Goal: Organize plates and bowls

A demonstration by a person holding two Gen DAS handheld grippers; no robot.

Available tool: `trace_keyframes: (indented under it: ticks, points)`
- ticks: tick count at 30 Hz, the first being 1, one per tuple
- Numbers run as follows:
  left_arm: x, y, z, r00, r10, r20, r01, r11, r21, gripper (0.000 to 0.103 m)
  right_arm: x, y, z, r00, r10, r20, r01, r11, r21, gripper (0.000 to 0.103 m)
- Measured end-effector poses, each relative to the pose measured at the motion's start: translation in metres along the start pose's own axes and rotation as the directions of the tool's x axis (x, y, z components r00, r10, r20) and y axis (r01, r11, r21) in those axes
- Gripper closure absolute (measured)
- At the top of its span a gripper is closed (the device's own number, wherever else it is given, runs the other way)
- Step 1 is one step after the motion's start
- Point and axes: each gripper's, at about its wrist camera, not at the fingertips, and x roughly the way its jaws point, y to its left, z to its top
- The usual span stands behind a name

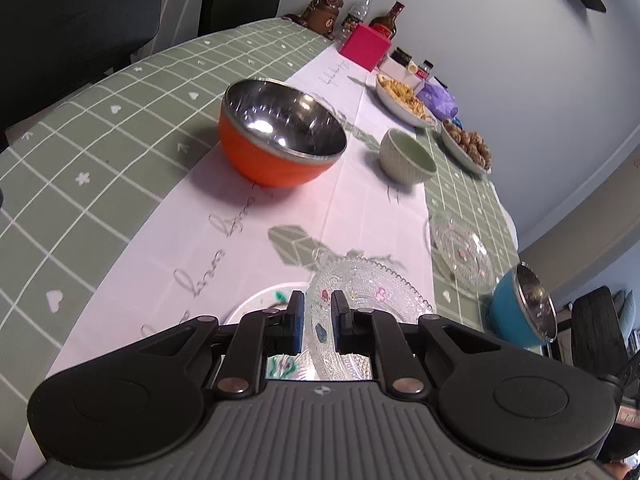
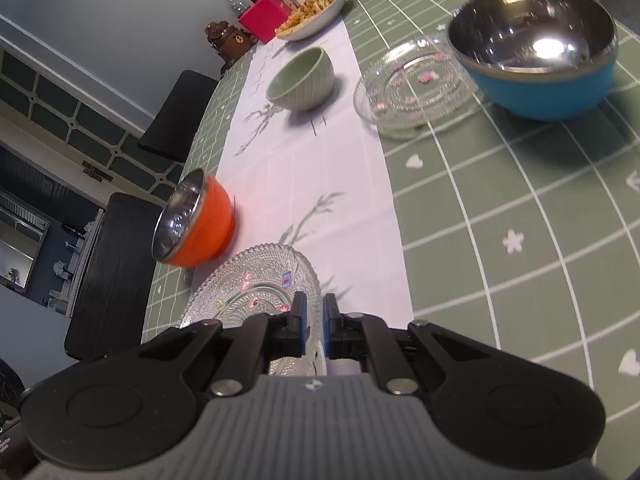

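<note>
Both grippers are shut on the rim of one clear patterned glass plate (image 1: 368,284), also seen in the right wrist view (image 2: 248,280). My left gripper (image 1: 316,312) pinches it on one side, my right gripper (image 2: 315,314) on the other. A white plate with green marks (image 1: 256,304) lies under it. An orange steel-lined bowl (image 1: 280,136) (image 2: 196,224), a pale green bowl (image 1: 406,156) (image 2: 302,78), a second glass plate (image 1: 460,252) (image 2: 412,88) and a blue steel-lined bowl (image 1: 520,312) (image 2: 536,48) stand on the table.
The table has a green grid cloth (image 1: 100,128) and a white runner (image 2: 304,184). At the far end are two dishes of food (image 1: 404,96) (image 1: 468,144), a pink box (image 1: 366,46), bottles (image 1: 386,20) and a bear figure (image 1: 324,10). Dark chairs (image 1: 76,28) stand alongside.
</note>
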Motion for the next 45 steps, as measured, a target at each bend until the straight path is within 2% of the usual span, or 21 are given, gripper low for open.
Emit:
trace_keyframes:
  ticks: [6, 19, 30, 45]
  points:
    - [0.002, 0.012, -0.012, 0.999, 0.021, -0.049, -0.021, 1.000, 0.004, 0.088, 0.005, -0.003, -0.015, 0.999, -0.018, -0.041, 0.017, 1.000, -0.015, 0.098]
    - [-0.004, 0.026, -0.018, 0.995, 0.074, -0.060, -0.073, 0.997, 0.023, 0.088, 0.018, 0.010, -0.025, 0.997, -0.015, -0.074, 0.008, 0.996, -0.092, 0.097]
    - [0.001, 0.031, -0.019, 0.991, 0.124, -0.049, -0.121, 0.991, 0.049, 0.089, 0.026, 0.022, -0.028, 0.999, -0.020, -0.049, 0.011, 0.984, -0.176, 0.098]
    - [0.005, 0.020, -0.021, 0.985, 0.165, -0.042, -0.158, 0.978, 0.137, 0.086, 0.023, 0.040, -0.034, 0.994, -0.106, 0.029, 0.109, 0.928, -0.357, 0.097]
